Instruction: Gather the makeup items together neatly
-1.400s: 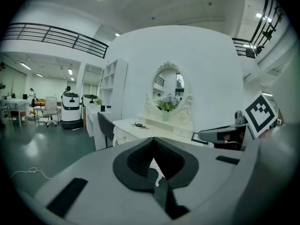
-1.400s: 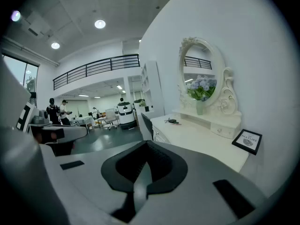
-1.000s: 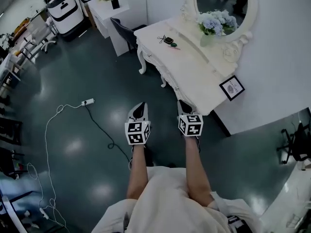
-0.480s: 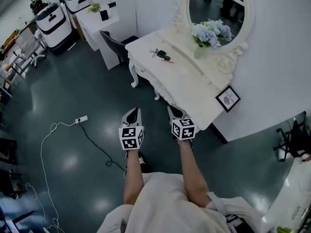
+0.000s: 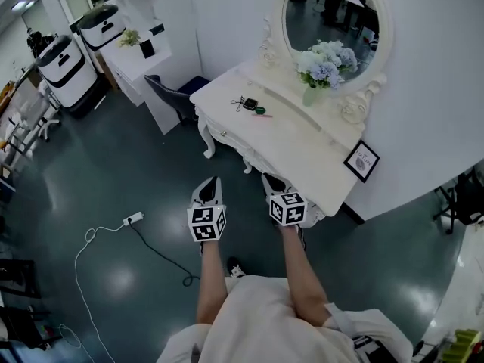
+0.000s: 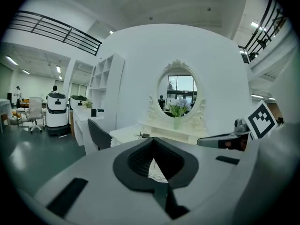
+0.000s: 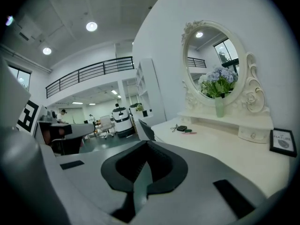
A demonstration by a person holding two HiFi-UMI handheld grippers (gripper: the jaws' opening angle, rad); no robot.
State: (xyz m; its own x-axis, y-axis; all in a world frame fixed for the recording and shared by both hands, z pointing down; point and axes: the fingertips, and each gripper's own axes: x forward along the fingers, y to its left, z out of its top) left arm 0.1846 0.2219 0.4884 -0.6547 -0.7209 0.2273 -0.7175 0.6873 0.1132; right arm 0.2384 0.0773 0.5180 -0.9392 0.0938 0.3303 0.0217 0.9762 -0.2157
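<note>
Grippers: left gripper (image 5: 211,181) jaws pressed together, empty, over floor | right gripper (image 5: 271,178) jaws pressed together, empty, by near end of dressing table (image 5: 302,146) | makeup items (image 5: 252,106) clustered at table's far end, well apart from both

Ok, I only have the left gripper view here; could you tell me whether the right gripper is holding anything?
Observer: No, the right gripper is shut and empty.
Operator: Thanks. What makeup is on the table?
Observer: At the dressing table's far end, a black case, a looped metal tool, a small green item and a thin pink stick lie close together.
Operator: Anything at the near end?
Observer: A small framed sign stands against the wall.
</note>
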